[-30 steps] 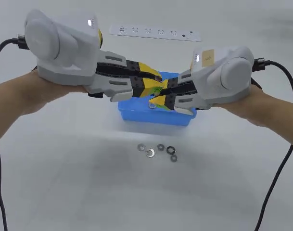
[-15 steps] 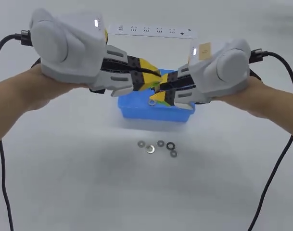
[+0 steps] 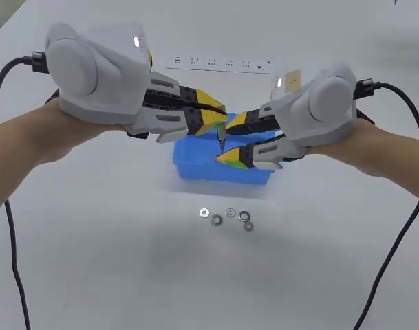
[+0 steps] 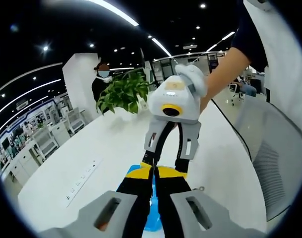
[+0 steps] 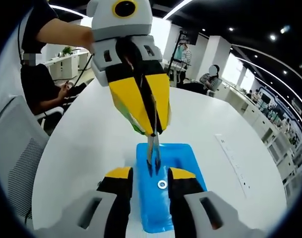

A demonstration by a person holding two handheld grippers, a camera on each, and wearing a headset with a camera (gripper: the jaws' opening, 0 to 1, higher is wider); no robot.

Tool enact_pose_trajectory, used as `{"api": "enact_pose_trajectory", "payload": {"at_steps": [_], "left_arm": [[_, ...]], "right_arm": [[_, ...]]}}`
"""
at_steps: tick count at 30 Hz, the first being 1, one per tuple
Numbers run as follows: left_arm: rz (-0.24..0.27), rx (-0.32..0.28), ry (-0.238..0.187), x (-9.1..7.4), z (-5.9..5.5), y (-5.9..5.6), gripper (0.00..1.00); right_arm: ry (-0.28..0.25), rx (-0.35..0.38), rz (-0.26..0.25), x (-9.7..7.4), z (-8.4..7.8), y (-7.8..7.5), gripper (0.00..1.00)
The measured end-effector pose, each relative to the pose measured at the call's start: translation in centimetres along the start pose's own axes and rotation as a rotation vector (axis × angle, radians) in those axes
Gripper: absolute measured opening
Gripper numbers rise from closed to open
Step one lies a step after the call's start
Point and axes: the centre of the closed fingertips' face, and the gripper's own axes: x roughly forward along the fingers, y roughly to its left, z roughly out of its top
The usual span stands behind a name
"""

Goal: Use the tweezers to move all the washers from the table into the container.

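- The left tongs (image 4: 153, 171) are pinched narrow on a pair of tweezers (image 5: 152, 146), whose points hang down over the blue container (image 3: 209, 172).
- The right tongs (image 5: 151, 174) stand wide, with one yellow tip on each side of the tweezer points and clear of them.
- One washer (image 5: 162, 185) lies inside the container, just beside the tweezer points.
- Five other washers (image 3: 217, 221) lie in a loose cluster on the white worktop (image 3: 113, 261), near the container's front wall.
- A white power strip (image 3: 223, 64) lies on the worktop beyond the container.
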Motion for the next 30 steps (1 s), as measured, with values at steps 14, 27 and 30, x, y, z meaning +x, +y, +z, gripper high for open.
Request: {"api": "enact_pose_trajectory", "payload": {"at_steps": [14,27,30], "left_arm": [[0.023,0.024,0.009,-2.8,0.6,-3.5,0.05],[0.024,-0.008,-0.002,-3.0,0.2,-7.6,0.05],[-0.002,-0.021,0.022,-2.5,-1.0,-8.7,0.05]], "right_arm": [[-0.018,0.056,-0.1,-4.3,-0.8,2.7,0.45],[-0.086,0.199,-0.107,-6.6,-2.0,6.3,0.64],[-0.066,0.224,-0.112,-6.7,-3.4,6.9,0.67]]}}
